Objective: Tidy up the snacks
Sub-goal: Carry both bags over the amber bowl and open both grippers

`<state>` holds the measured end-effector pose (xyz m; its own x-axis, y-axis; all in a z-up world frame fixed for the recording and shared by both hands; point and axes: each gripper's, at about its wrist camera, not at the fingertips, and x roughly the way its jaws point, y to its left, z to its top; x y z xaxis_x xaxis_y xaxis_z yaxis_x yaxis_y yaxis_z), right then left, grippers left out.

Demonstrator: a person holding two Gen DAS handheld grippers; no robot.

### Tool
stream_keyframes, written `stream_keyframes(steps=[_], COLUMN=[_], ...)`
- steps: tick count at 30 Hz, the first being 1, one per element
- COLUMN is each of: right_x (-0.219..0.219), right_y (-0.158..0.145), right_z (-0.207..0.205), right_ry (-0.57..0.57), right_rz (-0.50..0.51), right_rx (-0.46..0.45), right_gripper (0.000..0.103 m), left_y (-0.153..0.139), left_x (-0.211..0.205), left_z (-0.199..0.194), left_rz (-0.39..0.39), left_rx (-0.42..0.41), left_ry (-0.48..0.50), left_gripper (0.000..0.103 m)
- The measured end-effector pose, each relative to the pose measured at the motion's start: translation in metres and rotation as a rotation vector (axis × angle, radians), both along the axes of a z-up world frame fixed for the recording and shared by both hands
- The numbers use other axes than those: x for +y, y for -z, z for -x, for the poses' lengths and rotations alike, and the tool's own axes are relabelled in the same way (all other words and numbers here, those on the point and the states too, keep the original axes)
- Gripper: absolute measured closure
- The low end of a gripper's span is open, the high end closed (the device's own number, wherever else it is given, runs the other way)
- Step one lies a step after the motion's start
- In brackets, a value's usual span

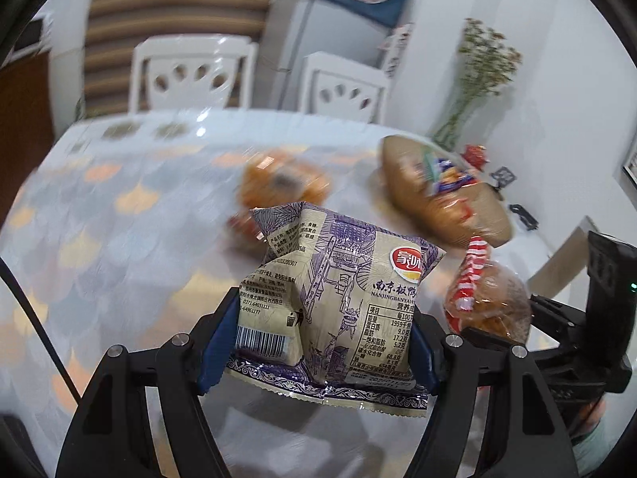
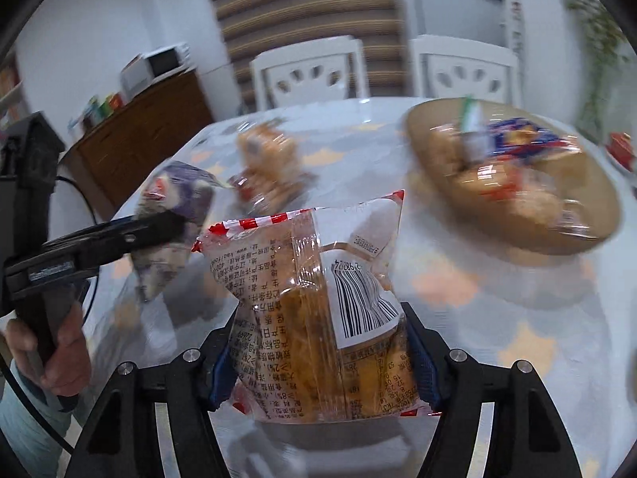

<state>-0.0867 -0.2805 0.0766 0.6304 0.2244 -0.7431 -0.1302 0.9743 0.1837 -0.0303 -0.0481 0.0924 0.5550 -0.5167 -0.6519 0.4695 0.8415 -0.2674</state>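
- Dining table (image 1: 119, 207) with a scale-pattern cloth, two white chairs behind it, and a tan basket (image 2: 597, 215) already holding a few snacks.
- Left gripper (image 1: 318, 342) is clamped on a purple-and-cream packet (image 1: 338, 298), which is lifted short of the basket, long axis upright.
- Right gripper (image 2: 318, 358) pinches a red-striped clear packet (image 2: 318, 298), also short of the basket, standing upright.
- Both look light, crinkly and slippery, probably crushable, so I'd grip low across the body.
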Motion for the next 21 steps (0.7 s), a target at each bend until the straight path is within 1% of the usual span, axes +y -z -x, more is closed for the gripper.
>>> stream_keyframes(steps=[6, 10, 15, 21], right_x=[-0.058, -0.097, -0.141, -0.176], right_y=[-0.046, -0.077, -0.100, -0.102], right_z=[0.006, -0.005, -0.023, -0.046], right_ry=[0.156, 0.282, 0.459, 0.583], right_rz=[-0.013, -0.026, -0.063, -0.136], right_rx=[-0.067, -0.106, -0.105, -0.075], right_gripper=[0.034, 0.034, 0.034, 0.034], left_y=[-0.045, -0.067, -0.077, -0.076], left_x=[-0.060, -0.105, -0.153, -0.194], left_z=[-0.011, -0.035, -0.062, -0.083], left_rz=[-0.017, -0.008, -0.003, 0.003], left_rx=[-0.069, -0.094, -0.085, -0.066], left_ry=[0.106, 0.158, 0.192, 0.213], left_gripper=[0.032, 0.032, 0.032, 0.032])
